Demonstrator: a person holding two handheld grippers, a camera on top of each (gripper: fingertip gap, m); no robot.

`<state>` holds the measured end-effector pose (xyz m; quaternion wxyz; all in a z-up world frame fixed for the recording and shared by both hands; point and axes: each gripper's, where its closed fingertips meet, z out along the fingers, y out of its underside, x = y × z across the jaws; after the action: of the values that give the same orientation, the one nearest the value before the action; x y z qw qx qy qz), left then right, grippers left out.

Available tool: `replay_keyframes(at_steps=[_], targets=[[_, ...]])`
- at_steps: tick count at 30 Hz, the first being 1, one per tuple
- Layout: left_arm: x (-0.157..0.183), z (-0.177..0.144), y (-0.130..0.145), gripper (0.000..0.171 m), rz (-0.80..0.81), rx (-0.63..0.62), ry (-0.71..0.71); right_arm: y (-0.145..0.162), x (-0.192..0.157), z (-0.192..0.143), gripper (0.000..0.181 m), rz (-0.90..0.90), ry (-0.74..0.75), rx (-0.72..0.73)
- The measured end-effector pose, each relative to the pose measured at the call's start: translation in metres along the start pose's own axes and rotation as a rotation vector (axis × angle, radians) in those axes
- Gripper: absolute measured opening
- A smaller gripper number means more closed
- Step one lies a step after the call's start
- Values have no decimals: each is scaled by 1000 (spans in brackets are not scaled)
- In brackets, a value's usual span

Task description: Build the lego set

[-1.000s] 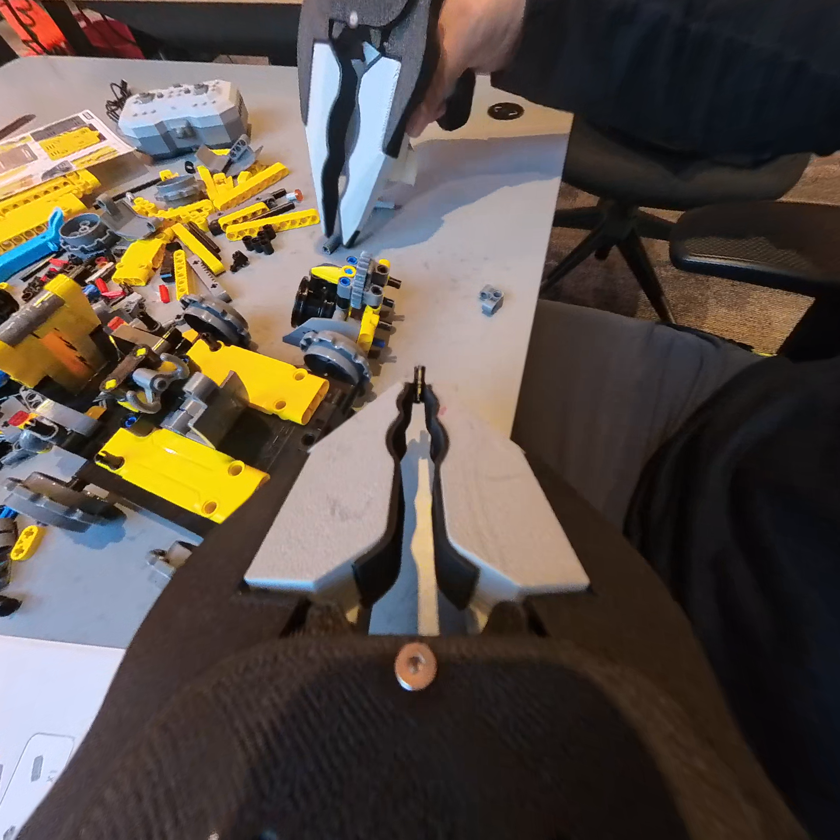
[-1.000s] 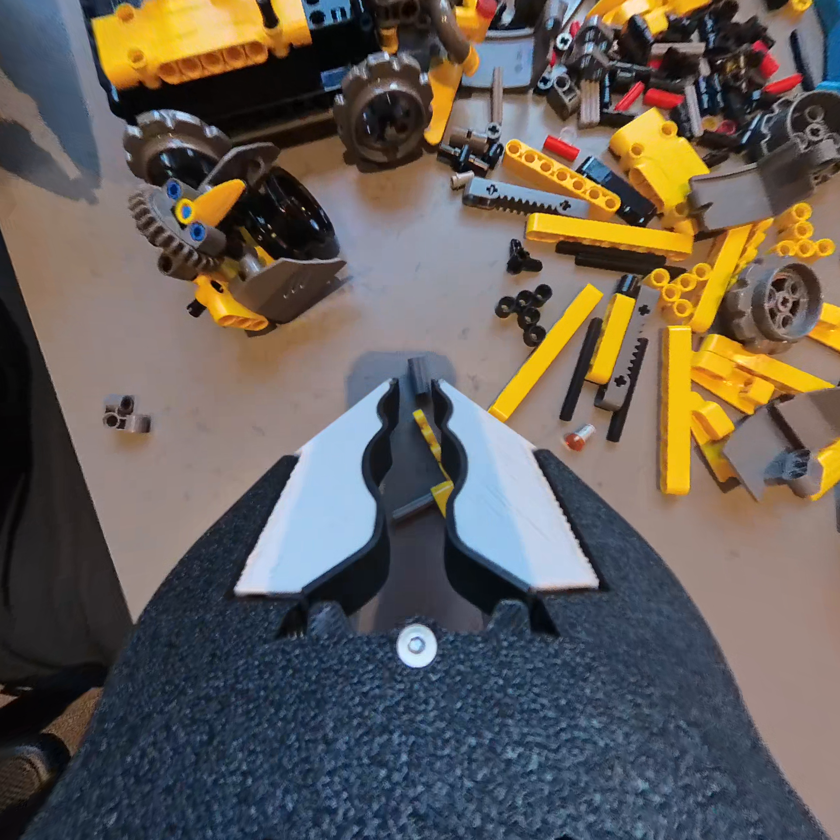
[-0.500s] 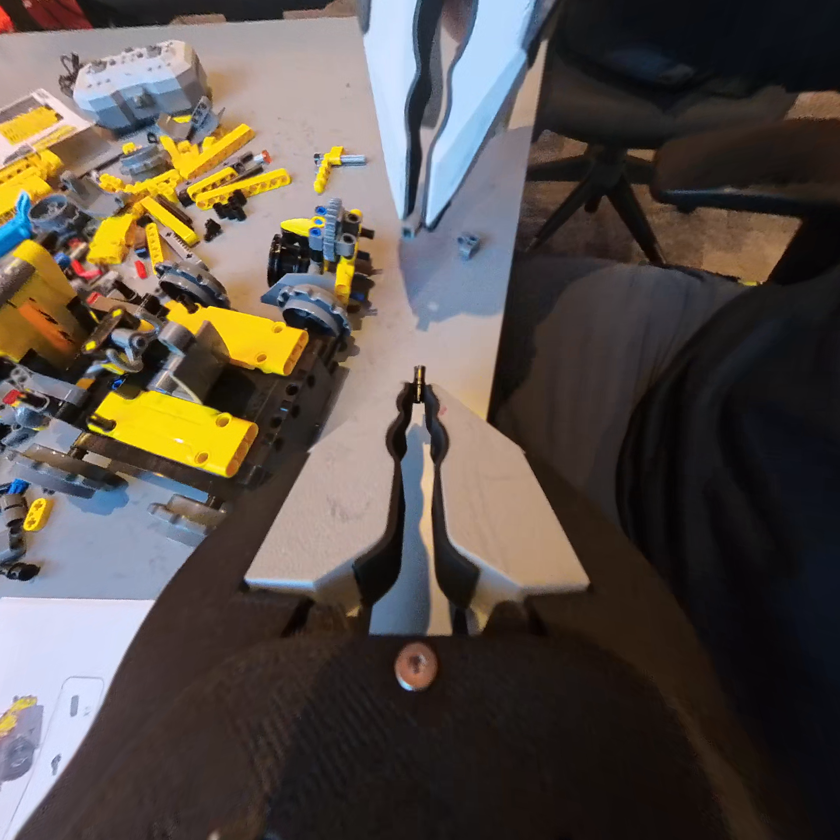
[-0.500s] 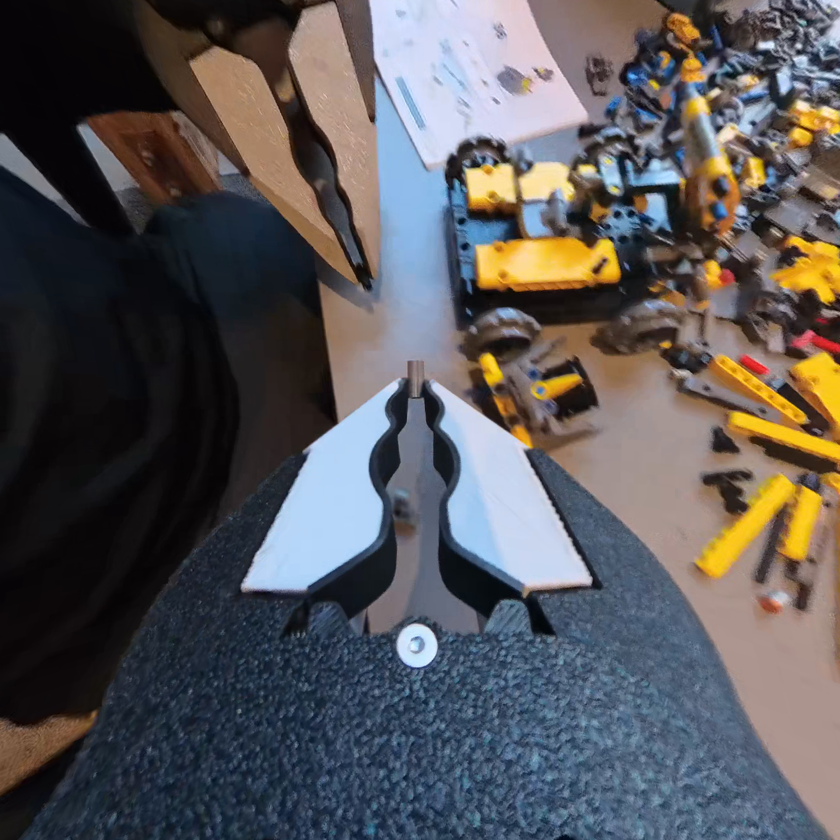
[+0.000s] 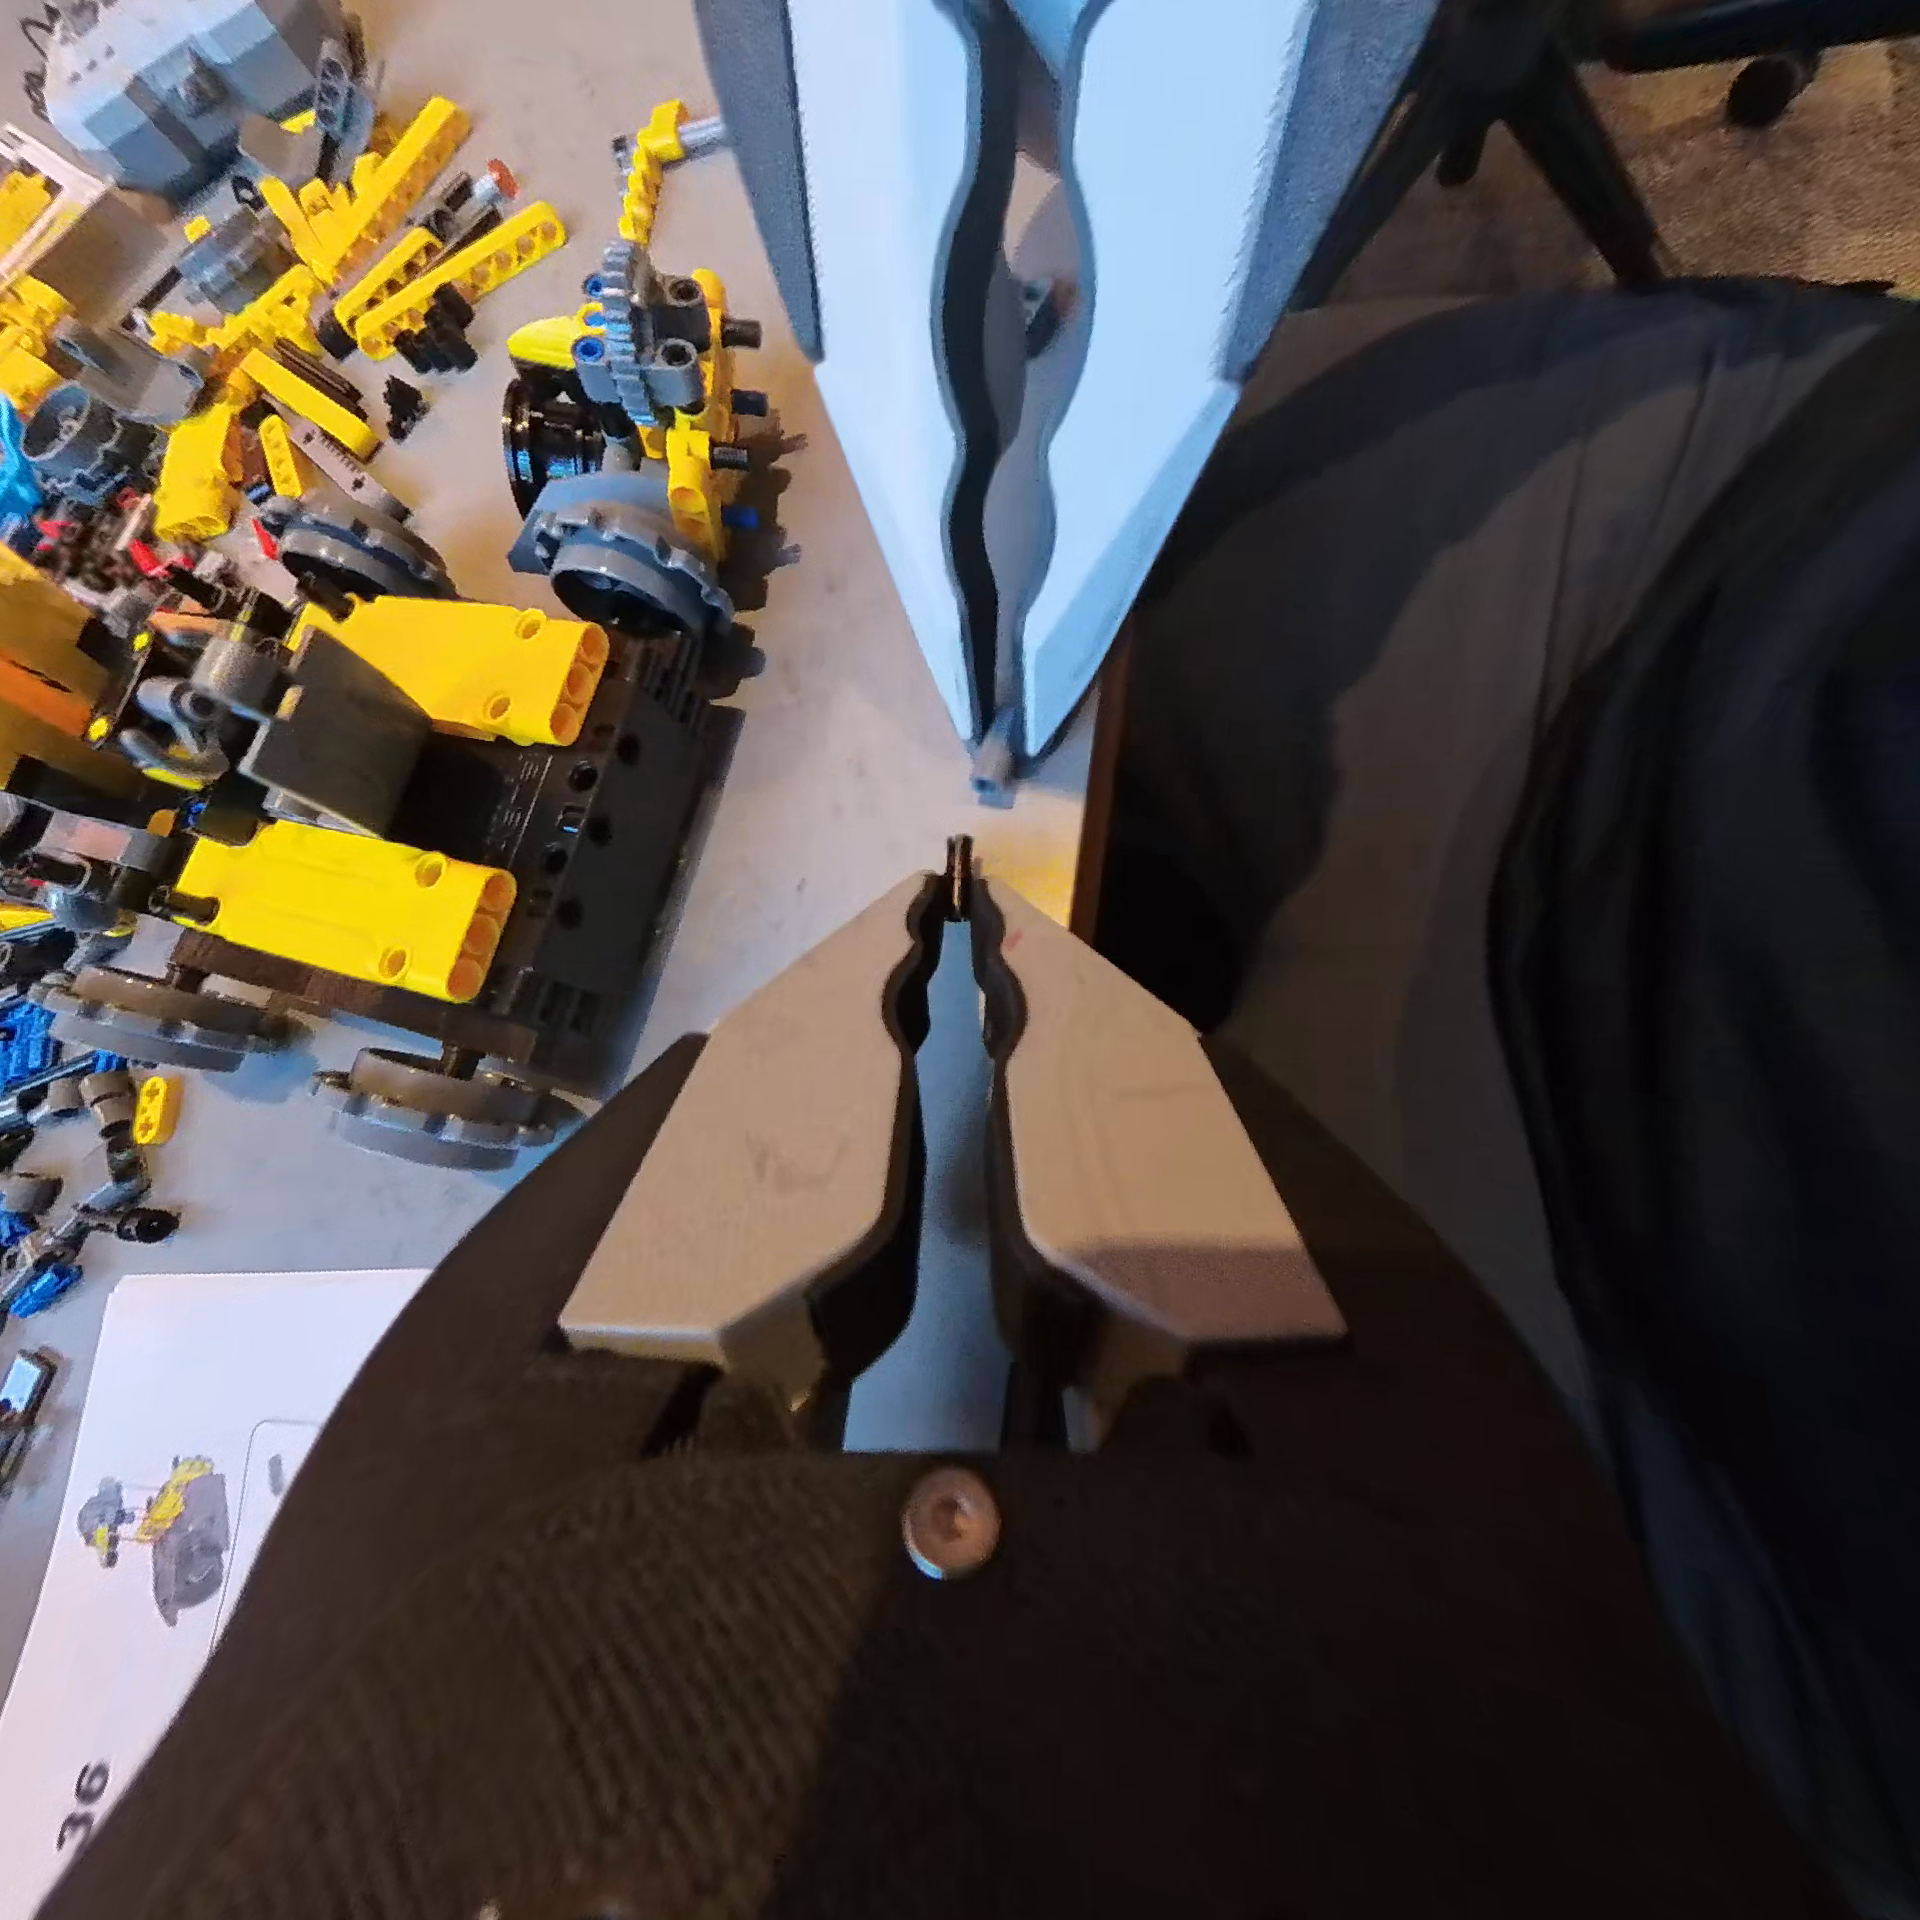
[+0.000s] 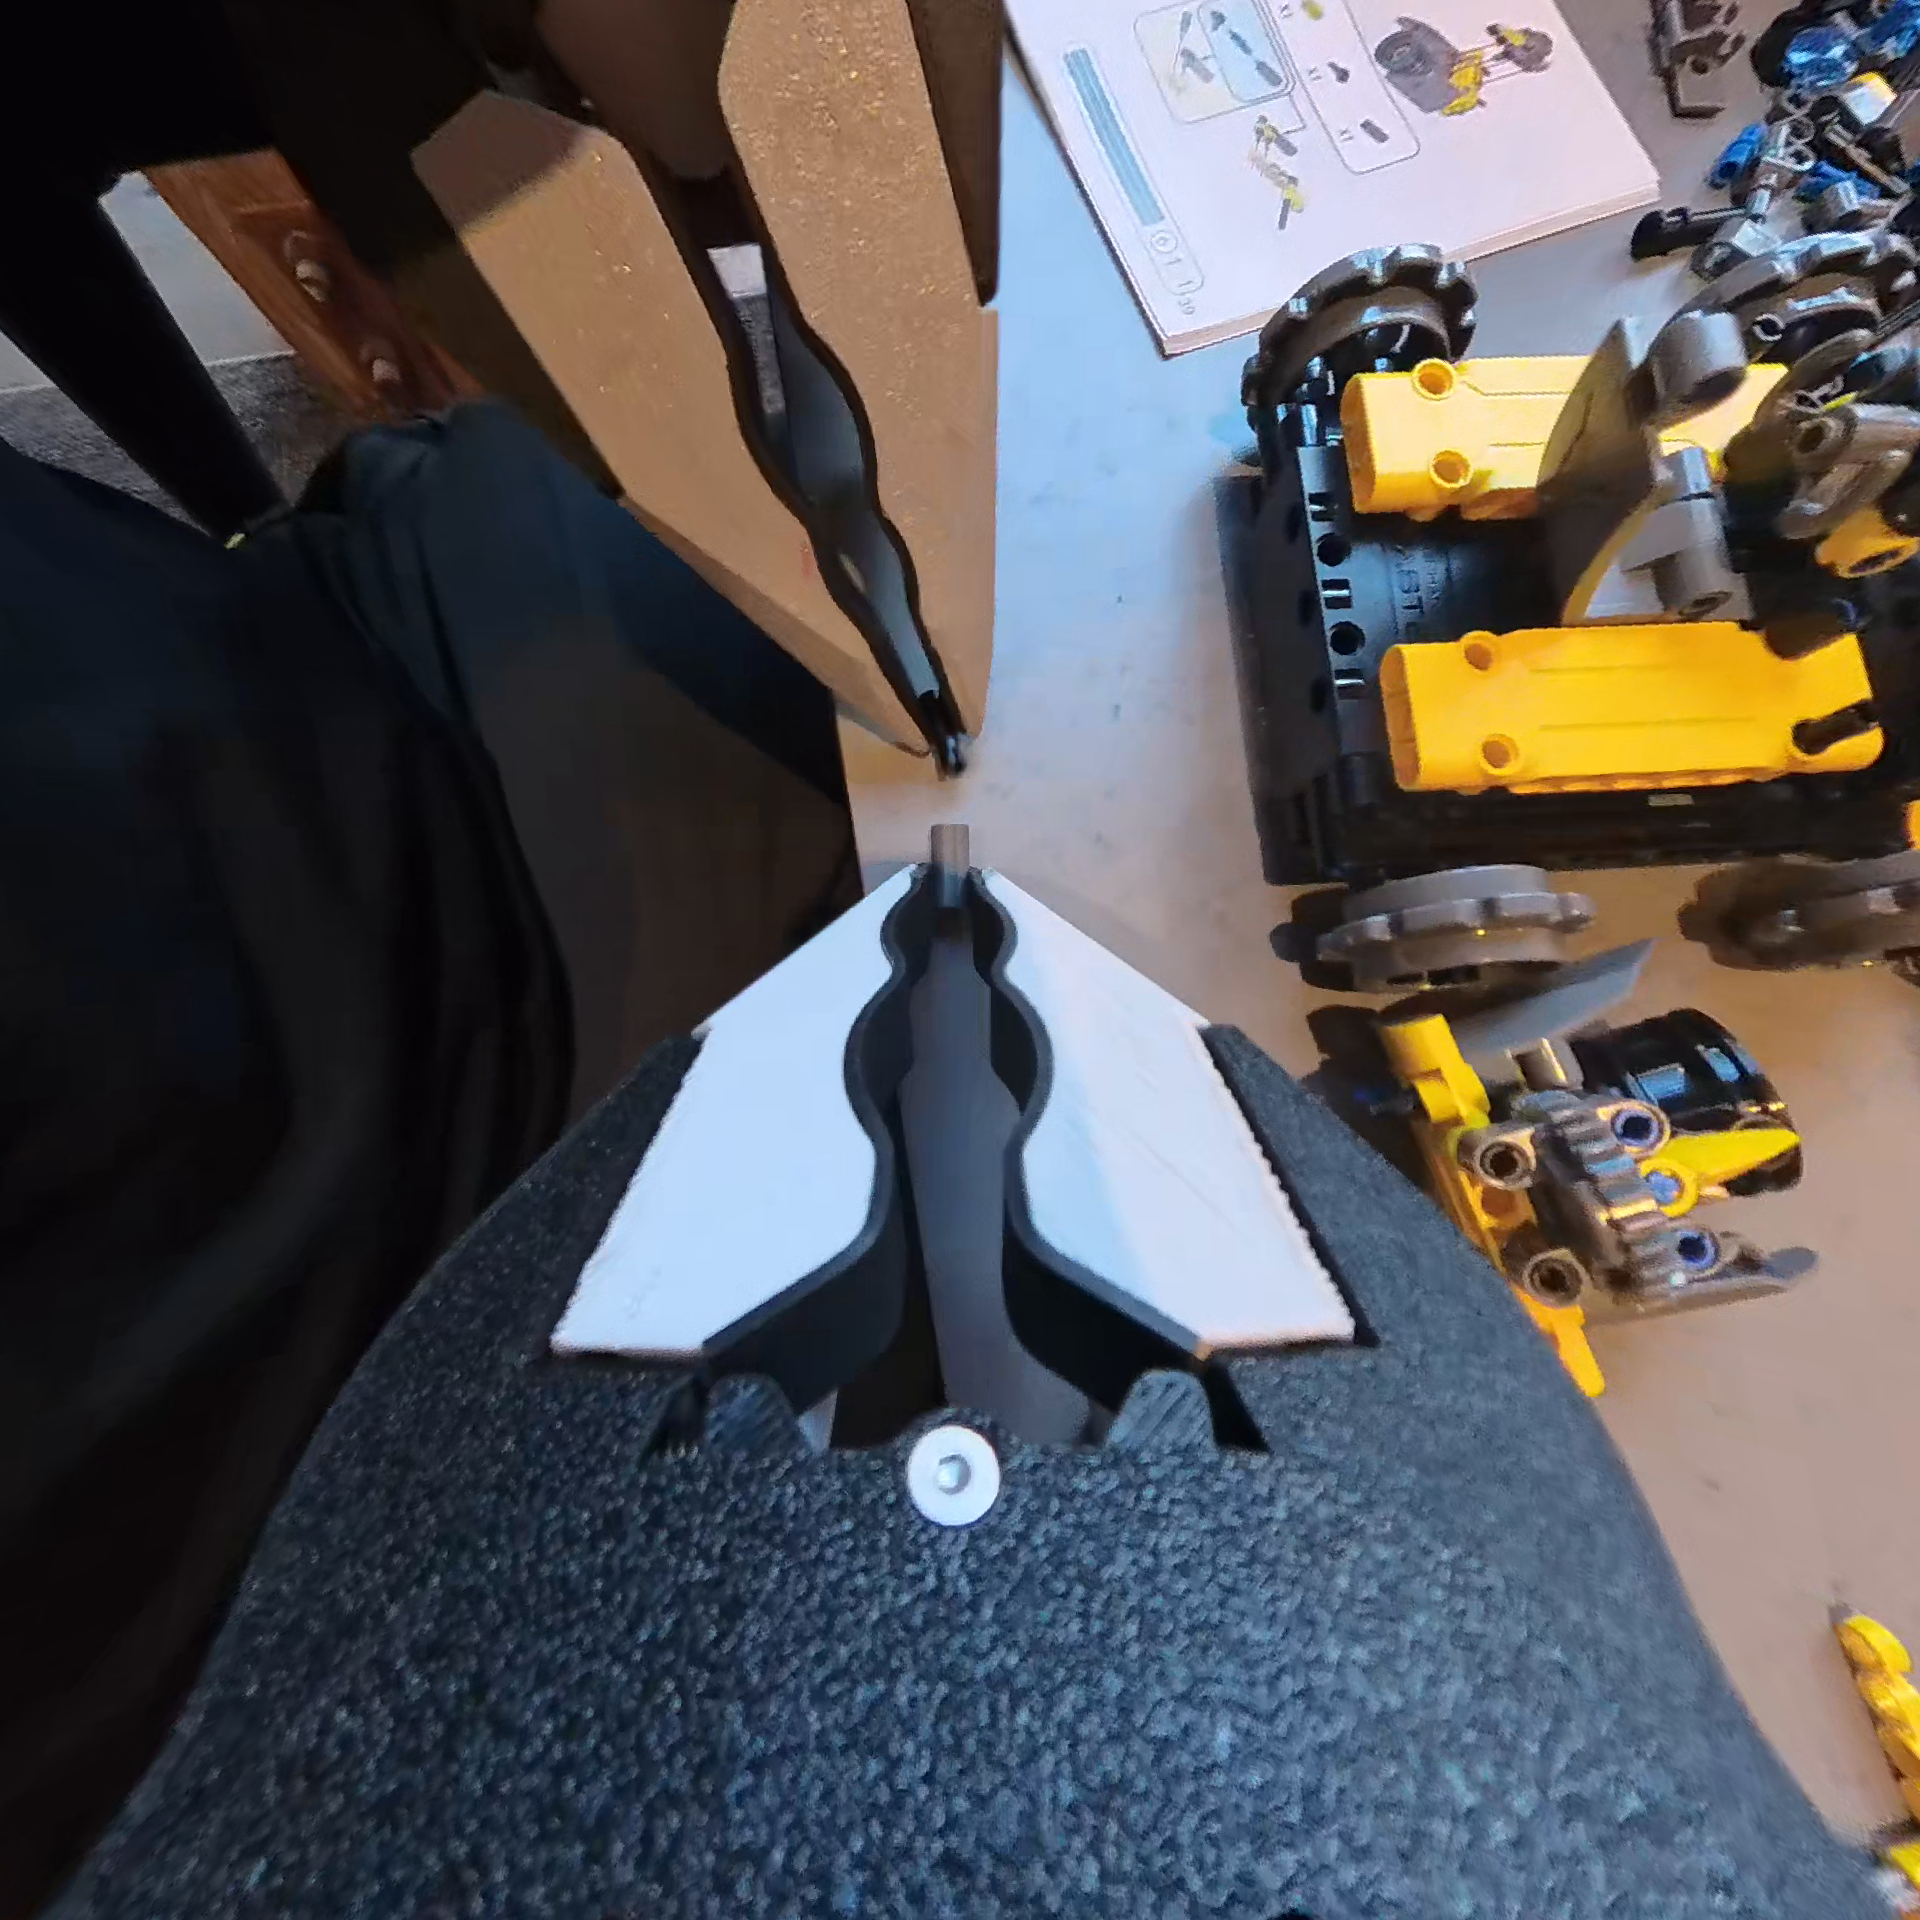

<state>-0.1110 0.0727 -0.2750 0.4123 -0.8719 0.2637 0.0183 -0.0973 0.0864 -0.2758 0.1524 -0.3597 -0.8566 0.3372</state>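
My left gripper (image 5: 961, 902) is shut on a small black pin (image 5: 959, 862) that sticks out of its tips. My right gripper (image 6: 951, 883) is shut on a small grey connector (image 6: 950, 847). The two grippers point tip to tip over the table's near edge, with a small gap between pin and connector. The right gripper (image 5: 1000, 743) comes down from the top of the left wrist view with the grey connector (image 5: 990, 774). The left gripper (image 6: 943, 740) enters the right wrist view from the upper left.
A yellow and black tracked vehicle model (image 5: 416, 790) (image 6: 1558, 665) stands on the table (image 5: 862, 727). A small gear assembly (image 5: 634, 436) (image 6: 1579, 1153) lies nearby. Loose yellow beams (image 5: 436, 260) spread behind. An instruction booklet (image 5: 156, 1507) (image 6: 1330, 135) lies at the edge. A person's lap (image 5: 1507, 831) is beside it.
My right gripper lifted the grey connector off the table and swung over to face my left gripper. The tips have closed to a small gap. The left gripper still holds the black pin.
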Motion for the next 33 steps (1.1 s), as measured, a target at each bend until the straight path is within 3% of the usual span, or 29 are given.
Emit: replay_keyframes(at_steps=[33], targets=[[2,2,-2,3,-155,38,53,-5,9,7,6,14,10,21]])
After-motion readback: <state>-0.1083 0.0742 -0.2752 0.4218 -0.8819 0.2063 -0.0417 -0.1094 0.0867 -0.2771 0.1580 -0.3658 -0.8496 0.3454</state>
